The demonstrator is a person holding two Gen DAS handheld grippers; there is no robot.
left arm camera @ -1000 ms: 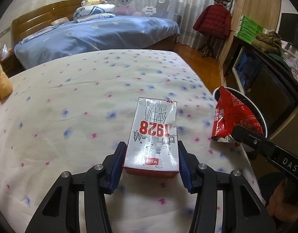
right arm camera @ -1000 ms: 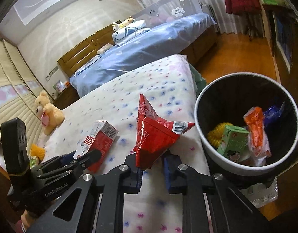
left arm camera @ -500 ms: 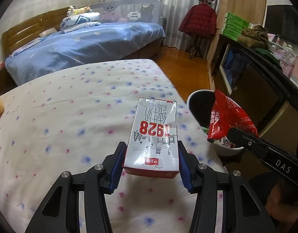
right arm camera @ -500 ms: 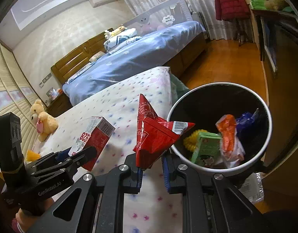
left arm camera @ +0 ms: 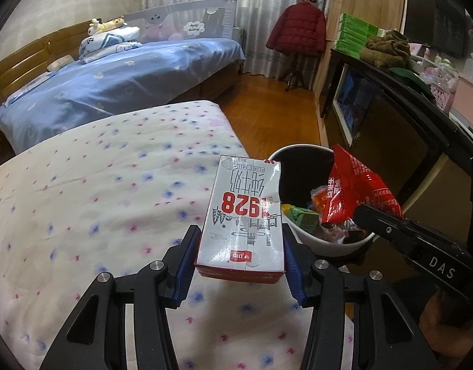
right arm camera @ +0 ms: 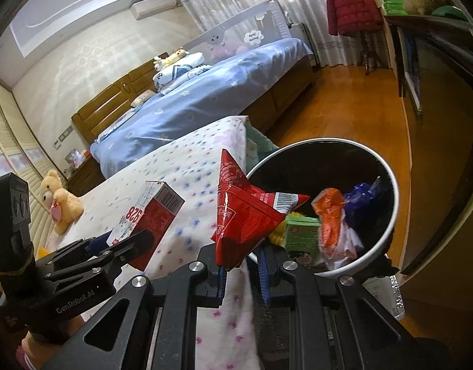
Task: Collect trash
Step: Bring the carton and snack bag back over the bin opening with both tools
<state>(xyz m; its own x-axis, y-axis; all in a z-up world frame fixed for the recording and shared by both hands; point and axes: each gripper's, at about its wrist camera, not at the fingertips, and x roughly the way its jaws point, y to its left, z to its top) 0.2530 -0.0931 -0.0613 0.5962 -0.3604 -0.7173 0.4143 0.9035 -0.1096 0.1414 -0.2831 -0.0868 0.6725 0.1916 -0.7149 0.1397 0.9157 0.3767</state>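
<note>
Glossy foil wrapper (right arm camera: 245,215) — matt paper carton (left arm camera: 245,215)

Both wrist views look forward, close — sharing the bin (left arm camera: 328,243).

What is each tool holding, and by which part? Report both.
Left tool: white-and-red rectangular milk carton, clamped across its sides near its lower end. Right tool: crumpled red foil snack bag, pinched at its bottom corner.

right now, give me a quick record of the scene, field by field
left tool: shut on milk carton, held above the bed
right tool: shut on red wrapper, at the bin rim
bin: open, beside the bed, on the floor
bin contents: green carton, orange wrapper, blue wrapper
bed extras: teddy bear
</note>
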